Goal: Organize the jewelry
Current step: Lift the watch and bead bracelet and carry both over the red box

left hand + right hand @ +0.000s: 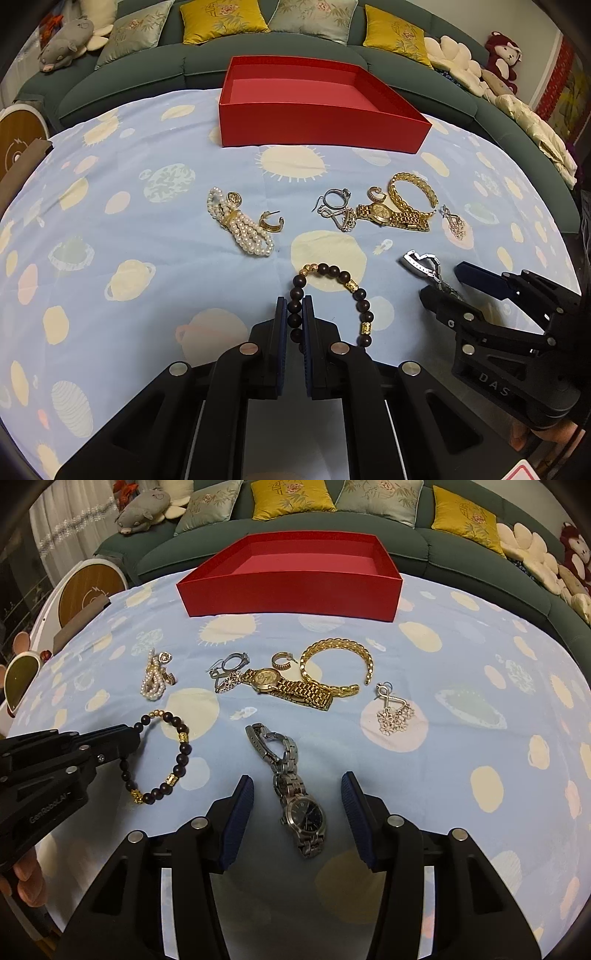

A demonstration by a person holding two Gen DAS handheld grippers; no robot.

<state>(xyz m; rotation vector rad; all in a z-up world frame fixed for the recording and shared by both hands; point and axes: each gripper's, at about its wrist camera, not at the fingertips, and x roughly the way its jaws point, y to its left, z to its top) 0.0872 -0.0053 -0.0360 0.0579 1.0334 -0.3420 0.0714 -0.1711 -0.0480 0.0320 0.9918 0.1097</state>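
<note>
My left gripper [294, 314] is shut on the dark wooden bead bracelet [360, 295], which lies on the blue tablecloth; it also shows in the right wrist view [177, 760]. My right gripper [297, 797] is open, its fingers on either side of a silver watch [299, 808] lying flat on the cloth. The right gripper [443, 277] shows at the right of the left wrist view. An empty red box [317, 122] stands at the far side, also in the right wrist view [291, 590].
On the cloth lie a pearl bracelet [240, 229], gold hoop earrings [271, 223], silver earrings [334, 206], a gold watch [288, 685], a gold bangle [336, 661] and a flower earring [393, 712]. A green sofa [147, 74] with cushions is behind the table.
</note>
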